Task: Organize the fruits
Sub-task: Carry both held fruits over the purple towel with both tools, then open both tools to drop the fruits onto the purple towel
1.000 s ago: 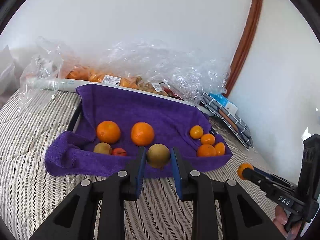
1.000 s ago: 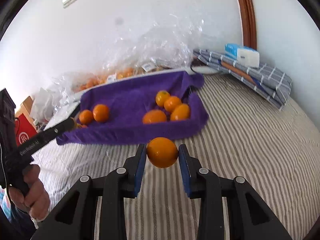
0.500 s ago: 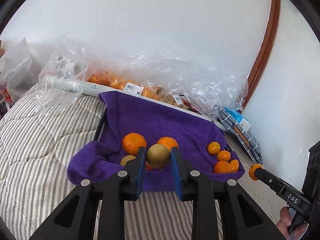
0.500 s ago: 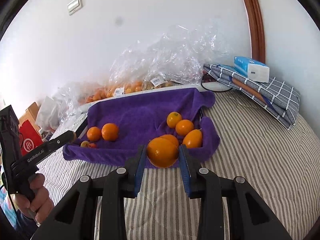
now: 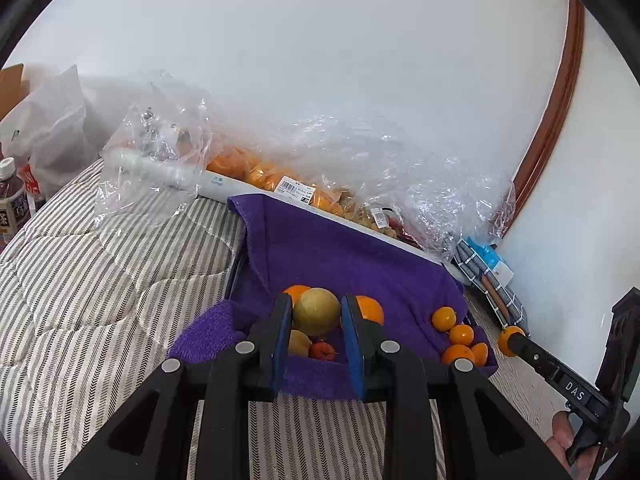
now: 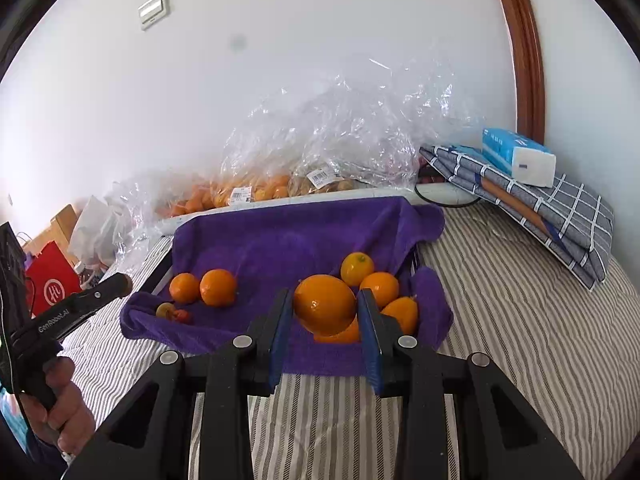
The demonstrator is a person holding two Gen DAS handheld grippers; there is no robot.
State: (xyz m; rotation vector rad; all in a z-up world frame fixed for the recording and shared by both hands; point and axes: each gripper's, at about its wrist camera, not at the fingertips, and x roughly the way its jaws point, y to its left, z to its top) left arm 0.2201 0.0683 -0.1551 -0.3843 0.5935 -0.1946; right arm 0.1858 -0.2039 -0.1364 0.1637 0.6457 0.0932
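Note:
A purple towel (image 5: 352,264) (image 6: 288,240) lines a tray on the striped bed. My left gripper (image 5: 316,312) is shut on a yellow-brown round fruit (image 5: 316,311), held above the towel's left group: two oranges (image 5: 370,310), a small yellow fruit (image 5: 299,342) and a small red one (image 5: 322,351). My right gripper (image 6: 325,311) is shut on an orange citrus fruit (image 6: 325,310), over the right group of small oranges (image 6: 380,288). The left view shows that gripper (image 5: 510,340) at the right edge, fruit at its tip. The right view shows the left gripper (image 6: 120,282) at the left, held by a hand (image 6: 64,412).
Clear plastic bags (image 6: 340,148) of oranges and other fruit lie along the wall behind the tray. A folded checked cloth (image 6: 540,208) with a tissue pack (image 6: 518,158) sits at the right. Bottles (image 5: 10,196) and a red bag (image 6: 50,284) stand left of the bed.
Both grippers have moved forward toward the purple towel, each still gripping its fruit; the held fruits now hang over the tray's front part instead of over the striped bedding.

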